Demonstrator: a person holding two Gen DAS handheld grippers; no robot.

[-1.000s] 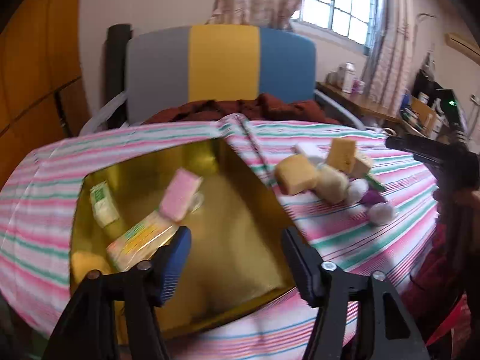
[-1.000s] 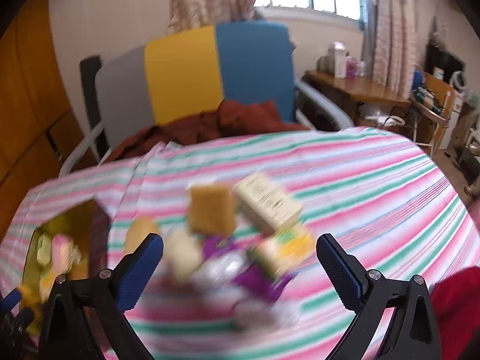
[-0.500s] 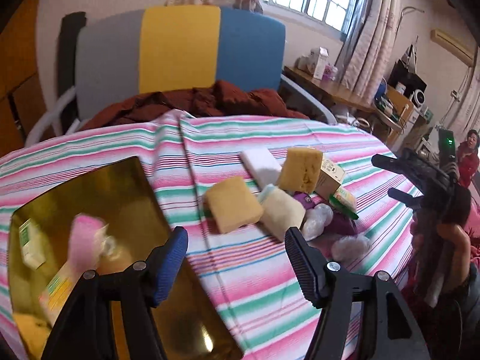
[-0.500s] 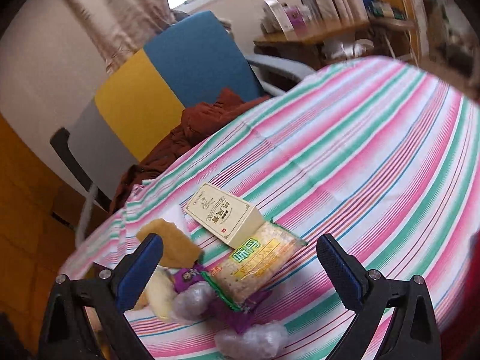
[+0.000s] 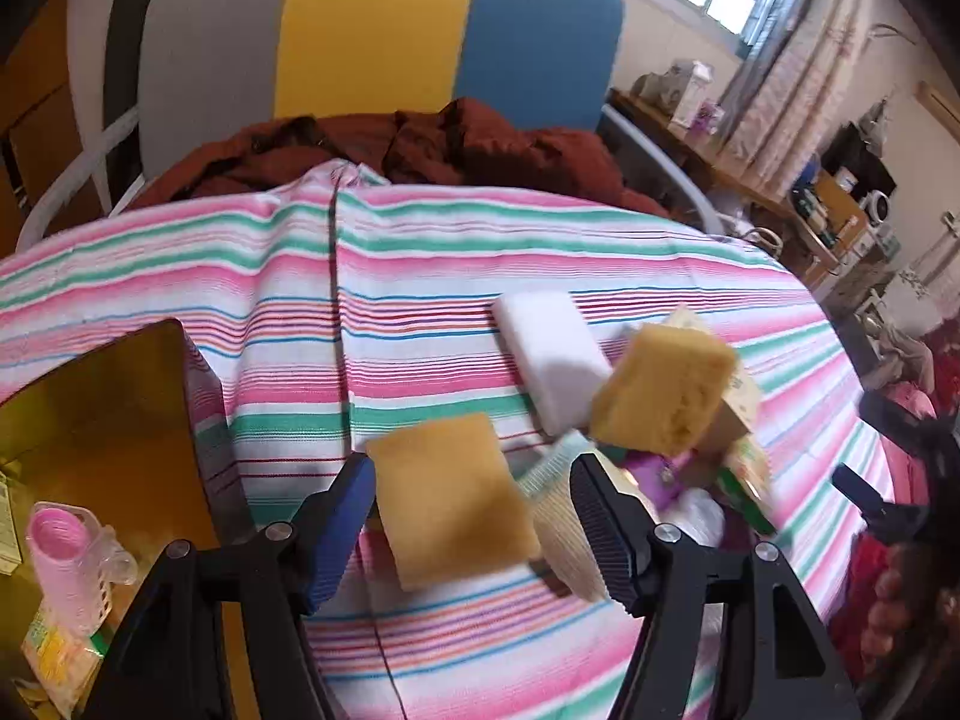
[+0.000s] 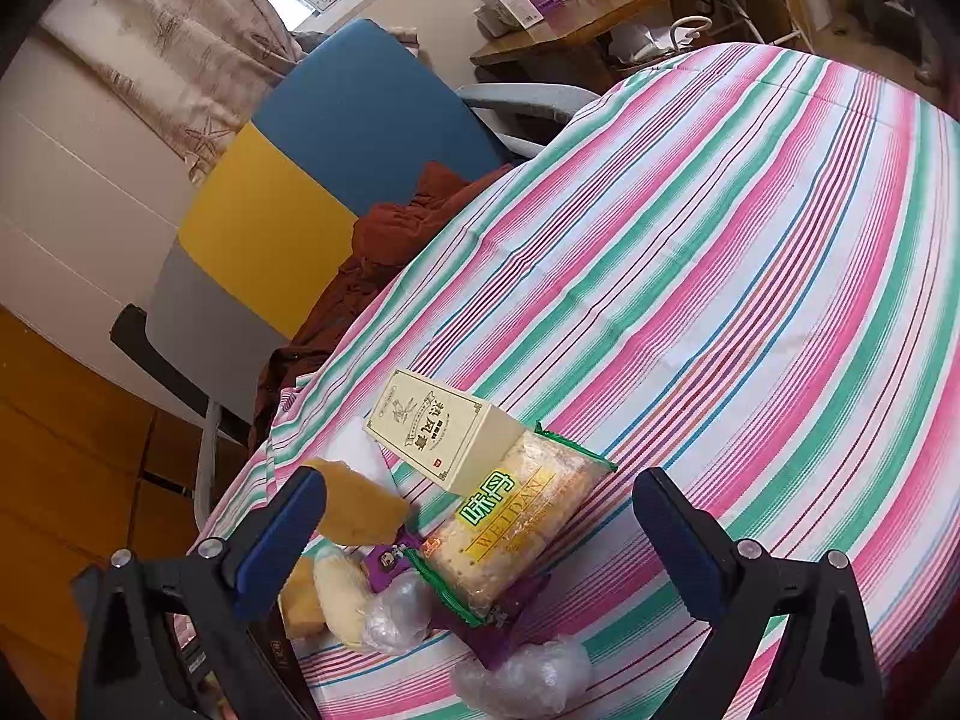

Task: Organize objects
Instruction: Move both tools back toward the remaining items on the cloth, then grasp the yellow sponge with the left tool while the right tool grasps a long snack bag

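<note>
A pile of objects lies on the striped tablecloth point(image 5: 420, 276). My left gripper point(image 5: 471, 525) is open, and a flat yellow sponge point(image 5: 450, 498) shows between its fingers. Behind that are a white block point(image 5: 552, 360), an upright yellow sponge point(image 5: 666, 396) and a cream sponge point(image 5: 564, 522). At the left stands the gold box point(image 5: 102, 420), holding a pink ribbed item point(image 5: 66, 558) and a packet point(image 5: 48, 648). My right gripper point(image 6: 480, 540) is open above a cracker packet point(image 6: 516, 528), with a cream carton point(image 6: 444, 432), a yellow sponge point(image 6: 360, 510) and plastic-wrapped lumps point(image 6: 522, 678) around it.
A chair with a grey, yellow and blue back point(image 5: 372, 30) stands behind the table, with a red-brown garment point(image 5: 420, 144) heaped on its seat. A cluttered desk point(image 6: 588, 18) sits by the window. The right half of the tablecloth point(image 6: 750, 240) carries no objects.
My left gripper swung right from over the gold box to the pile, ending over the flat yellow sponge. My right gripper tilted and closed in on the cracker packet and carton.
</note>
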